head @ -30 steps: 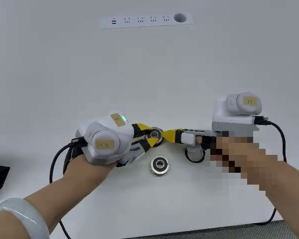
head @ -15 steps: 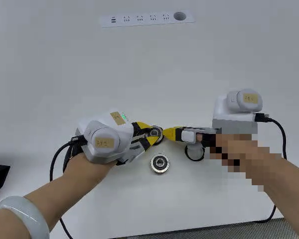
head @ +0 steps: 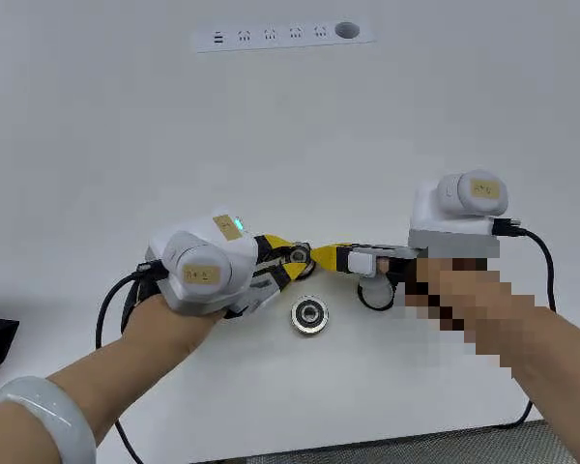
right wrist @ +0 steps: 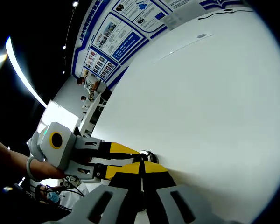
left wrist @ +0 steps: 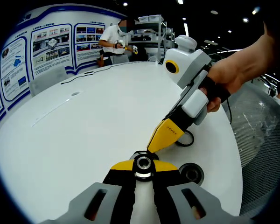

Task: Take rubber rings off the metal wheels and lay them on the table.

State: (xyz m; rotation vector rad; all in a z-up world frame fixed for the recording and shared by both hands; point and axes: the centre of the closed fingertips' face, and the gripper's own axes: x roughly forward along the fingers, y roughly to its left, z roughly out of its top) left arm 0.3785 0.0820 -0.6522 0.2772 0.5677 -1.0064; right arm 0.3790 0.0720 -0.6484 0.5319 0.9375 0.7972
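L gripper [left wrist: 143, 166]: jaws narrow, clamped on the held wheel [left wrist: 143, 163], yellow tips on either side of its rim. The wheel's flat face and hub are turned up toward me, so I judge its axle runs roughly up off the surface [head: 271, 135], across the line of both jaw sets. A dark band round the rim looks like its rubber ring [left wrist: 135, 158].

R gripper [right wrist: 141, 164]: jaws pressed together into one yellow wedge. The tip touches the held wheel's rim on the side opposite the L jaws, so the two grippers meet nose to nose w/ the wheel btwn them. I can't tell whether the tip has nipped any of the ring.

My read: the R gripper is the one placed to peel. The ring would need to come off along the axle, w/ the L gripper only steadying the wheel.

Outward from the held wheel:
- Second wheel [head: 309, 315]: flat on the surface, just on my side of the held wheel, clear of both jaw sets.
- Loose ring [head: 375, 295]: lies to the R of the held wheel, beneath the R gripper's body.
- Power strip [head: 282, 36]: well beyond the held wheel, at the far edge.
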